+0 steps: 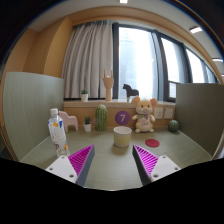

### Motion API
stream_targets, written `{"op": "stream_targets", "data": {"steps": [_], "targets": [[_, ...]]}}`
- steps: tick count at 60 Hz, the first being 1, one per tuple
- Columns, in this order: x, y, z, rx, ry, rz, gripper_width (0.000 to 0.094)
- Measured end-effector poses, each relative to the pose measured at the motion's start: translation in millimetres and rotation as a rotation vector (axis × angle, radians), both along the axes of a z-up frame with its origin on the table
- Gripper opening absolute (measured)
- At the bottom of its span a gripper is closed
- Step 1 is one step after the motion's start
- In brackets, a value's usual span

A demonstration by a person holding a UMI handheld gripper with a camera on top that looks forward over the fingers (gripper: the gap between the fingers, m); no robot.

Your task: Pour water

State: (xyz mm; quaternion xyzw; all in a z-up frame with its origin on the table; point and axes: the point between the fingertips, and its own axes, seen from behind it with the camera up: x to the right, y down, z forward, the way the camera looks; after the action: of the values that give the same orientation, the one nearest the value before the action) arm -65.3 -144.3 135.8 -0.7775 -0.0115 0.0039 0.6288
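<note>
Nearest the lens, gripper (110, 162) fingers spread wide with nothing between the pink pads (80, 160); just beyond them on the table (110, 172), a pale cup (122, 137) slightly right of centre and a clear bottle (57, 130) off to the left (blue label, white cap). Farther back, a cactus (101, 118), a plush toy (145, 115), a wooden hand (108, 83) against the window. Risk, as a judgement: an off-centre grasp tipping the tall bottle, or a hasty tilt sending water past the cup's small mouth.
</note>
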Motion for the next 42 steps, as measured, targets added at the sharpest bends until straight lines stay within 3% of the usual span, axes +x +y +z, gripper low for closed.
{"op": "stream_targets", "data": {"steps": [11,24,42], "targets": [[-75.8,-2.2,-10.6,0.065,0.059,0.069,0.0778],[-175.2,7.1,-22.4,0.065,0.029,0.199,0.0779],[-222.5,74.5,-24.1,0.064,0.015,0.182,0.0778]]}}
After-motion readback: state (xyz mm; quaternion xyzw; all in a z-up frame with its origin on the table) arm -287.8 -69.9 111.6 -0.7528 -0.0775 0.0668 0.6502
